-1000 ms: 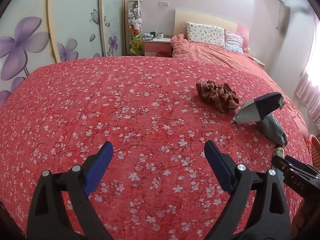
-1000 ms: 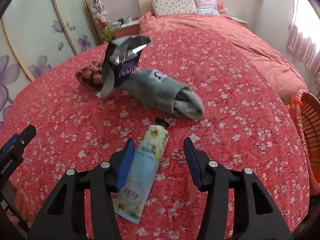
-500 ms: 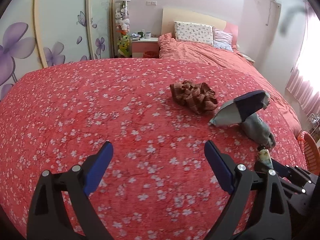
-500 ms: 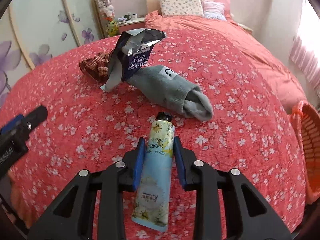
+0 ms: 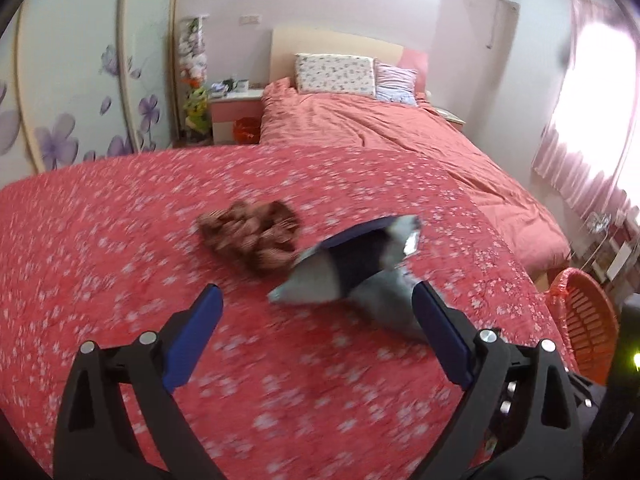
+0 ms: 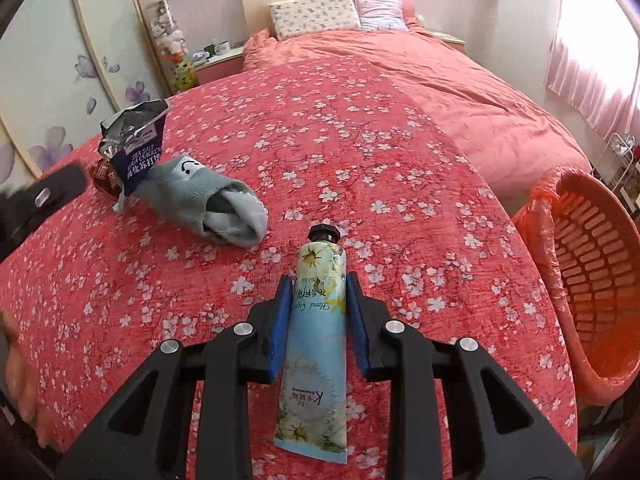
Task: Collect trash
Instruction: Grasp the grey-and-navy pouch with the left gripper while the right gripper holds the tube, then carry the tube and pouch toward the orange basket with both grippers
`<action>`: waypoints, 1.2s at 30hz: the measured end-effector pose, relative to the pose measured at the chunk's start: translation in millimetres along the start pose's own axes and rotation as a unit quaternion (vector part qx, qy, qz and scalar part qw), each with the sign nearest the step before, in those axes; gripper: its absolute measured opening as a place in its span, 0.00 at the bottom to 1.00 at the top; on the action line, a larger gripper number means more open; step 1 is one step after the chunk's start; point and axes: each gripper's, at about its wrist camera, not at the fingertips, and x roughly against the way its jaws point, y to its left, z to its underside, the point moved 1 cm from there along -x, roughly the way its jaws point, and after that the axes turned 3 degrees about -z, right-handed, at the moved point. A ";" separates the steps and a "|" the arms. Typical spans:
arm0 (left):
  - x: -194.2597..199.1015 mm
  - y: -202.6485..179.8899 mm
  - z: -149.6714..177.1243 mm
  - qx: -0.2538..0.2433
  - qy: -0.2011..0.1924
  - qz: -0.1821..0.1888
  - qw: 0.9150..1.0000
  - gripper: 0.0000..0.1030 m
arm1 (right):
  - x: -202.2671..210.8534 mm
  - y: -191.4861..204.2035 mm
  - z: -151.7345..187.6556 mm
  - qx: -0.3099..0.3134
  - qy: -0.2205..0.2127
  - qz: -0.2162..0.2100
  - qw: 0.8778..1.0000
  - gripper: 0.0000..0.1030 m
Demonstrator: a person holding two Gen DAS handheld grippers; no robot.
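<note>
My right gripper (image 6: 319, 292) is shut on a light-blue floral hand cream tube (image 6: 316, 320), its black cap pointing away, held just above the red flowered bedspread. An opened dark-blue and silver cracker bag (image 6: 136, 152) lies at the left against a grey sock (image 6: 212, 200). In the left wrist view my left gripper (image 5: 316, 312) is open and empty, with the cracker bag (image 5: 352, 260) and the sock (image 5: 388, 300) just beyond its fingertips. The view is blurred.
An orange plastic basket (image 6: 584, 264) stands off the bed's right edge; it also shows in the left wrist view (image 5: 584, 320). A brown checked cloth (image 5: 252, 240) lies left of the bag. Pillows and a nightstand are at the far end.
My right gripper has closed on the hand cream tube and lifted it slightly. My left gripper has swung right and nearer to the cracker bag and sock, staying open.
</note>
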 end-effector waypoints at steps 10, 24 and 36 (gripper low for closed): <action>-39.9 -27.1 -18.7 -0.031 -0.005 -0.048 0.998 0.82 | 4.9 -14.9 2.5 0.002 0.004 -0.021 1.000 0.27; -35.5 -2.3 -27.3 -0.001 0.002 -0.007 1.000 0.38 | 5.1 -17.6 0.9 0.004 0.009 -0.023 1.000 0.27; 16.0 33.9 -28.3 0.027 -0.020 -0.008 0.999 0.38 | 20.7 -15.6 2.4 -0.002 -0.016 -0.030 0.999 0.26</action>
